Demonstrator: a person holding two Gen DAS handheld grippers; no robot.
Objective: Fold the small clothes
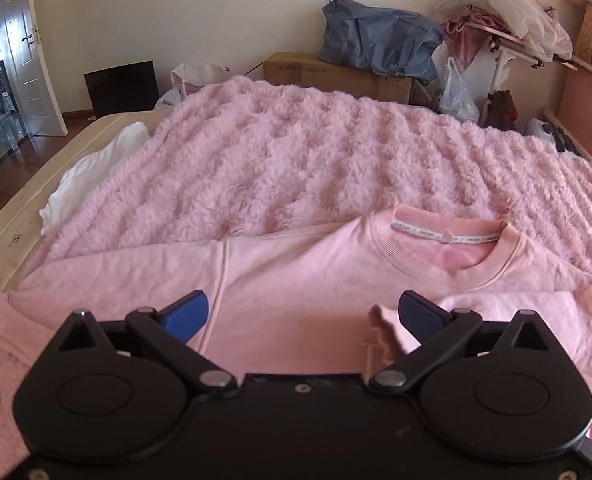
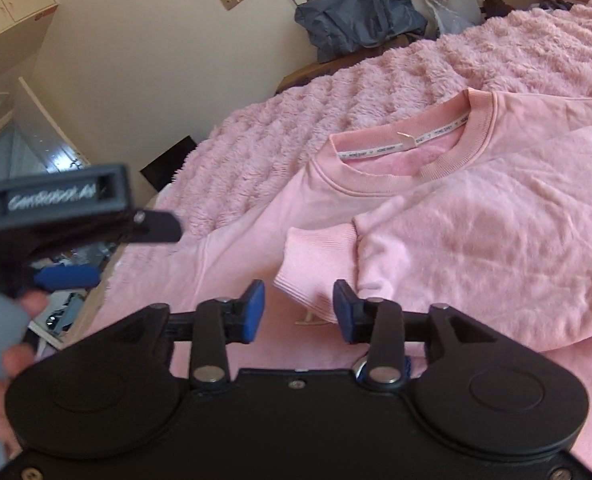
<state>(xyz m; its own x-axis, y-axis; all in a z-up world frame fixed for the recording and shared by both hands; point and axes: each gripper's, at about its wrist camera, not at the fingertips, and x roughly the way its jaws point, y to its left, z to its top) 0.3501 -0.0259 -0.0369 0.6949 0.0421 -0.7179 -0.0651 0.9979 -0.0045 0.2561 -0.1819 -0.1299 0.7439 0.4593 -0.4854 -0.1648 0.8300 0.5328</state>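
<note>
Pink fleecy sweatshirt [image 1: 296,280], ribbed cuff [image 2: 315,256], shaggy blanket [image 1: 315,152]

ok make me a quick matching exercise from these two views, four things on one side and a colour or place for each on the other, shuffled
Things:
1. sweatshirt
2. bag
3. cardboard box
4. fluffy blanket

Descriptions:
A. blue-grey, on top of the box
B. pink and shaggy, covering the bed
C. brown, by the wall past the bed
D. smooth pink, one sleeve folded across its front

Pairs: 1-D, 2-A, 3-C, 4-B
</note>
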